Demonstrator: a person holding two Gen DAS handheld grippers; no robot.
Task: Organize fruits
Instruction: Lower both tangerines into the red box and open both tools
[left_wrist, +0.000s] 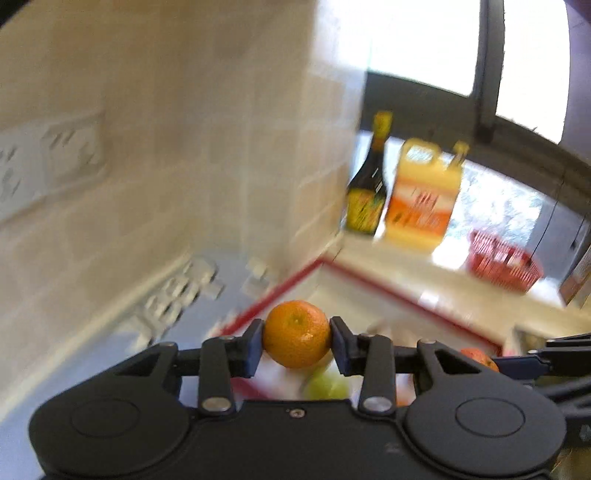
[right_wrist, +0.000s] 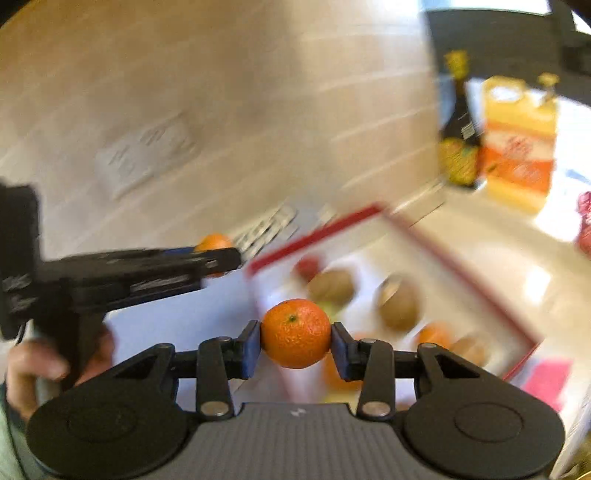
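My left gripper (left_wrist: 296, 341) is shut on an orange mandarin (left_wrist: 296, 333), held above the near left corner of a white tray with a red rim (left_wrist: 284, 287). My right gripper (right_wrist: 294, 341) is shut on a second mandarin (right_wrist: 295, 332), held over the same tray (right_wrist: 314, 236). The tray holds brown kiwis (right_wrist: 399, 304), more mandarins (right_wrist: 434, 334), a green fruit (left_wrist: 325, 386) and a red fruit (right_wrist: 307, 266). The left gripper with its mandarin (right_wrist: 213, 243) shows at the left of the right wrist view. The right gripper's fingers (left_wrist: 524, 363) and mandarin (left_wrist: 478, 357) show at the right edge of the left wrist view.
A tiled wall (left_wrist: 184, 129) with sockets stands close on the left. A dark sauce bottle (left_wrist: 367, 184) and a yellow-orange jug (left_wrist: 424, 192) stand behind the tray on the pale counter. A red basket (left_wrist: 504, 262) sits at the right. A pink item (right_wrist: 546, 380) lies beside the tray.
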